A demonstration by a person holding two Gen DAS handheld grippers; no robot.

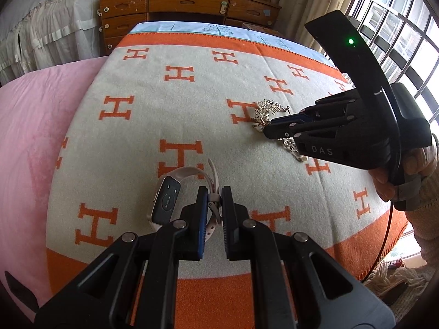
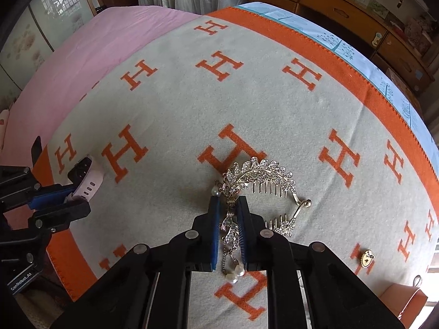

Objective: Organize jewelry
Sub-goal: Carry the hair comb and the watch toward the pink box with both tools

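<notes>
The left tool (image 1: 214,193) sits low at the bottom centre of its own view, its two blue-padded fingers closed on the pale strap of a smartwatch (image 1: 167,201) that lies on the blanket (image 1: 164,115), the dark watch face tilted up just left of the fingers. That blanket, grey with orange H letters and an orange border, covers the bed, with a pink quilt (image 1: 33,137) showing along the left of the frame and a light blue sheet (image 1: 192,28) at the far edge. In the right wrist view, the right tool (image 2: 228,201) is at lower centre, its fingers pinched around the stem of a rhinestone hair comb (image 2: 260,178) with gold teeth; the comb's leafy arc spreads above and to the right of the fingers, and pearl drops (image 2: 234,272) dangle between the finger bases below. The tool's black linkages hide the lower part of the comb. A small gold heart-shaped charm (image 2: 367,257) lies apart at the lower right of that view, near an orange box (image 2: 406,304) at the corner. From the left wrist view, the right tool comes in from the right edge, held by a hand (image 1: 403,170) in a knitted sleeve. A wooden dresser (image 1: 189,2) stands beyond the bed at the top, white ruffled fabric (image 1: 52,19) at upper left, and a barred window (image 1: 397,27) at upper right.
</notes>
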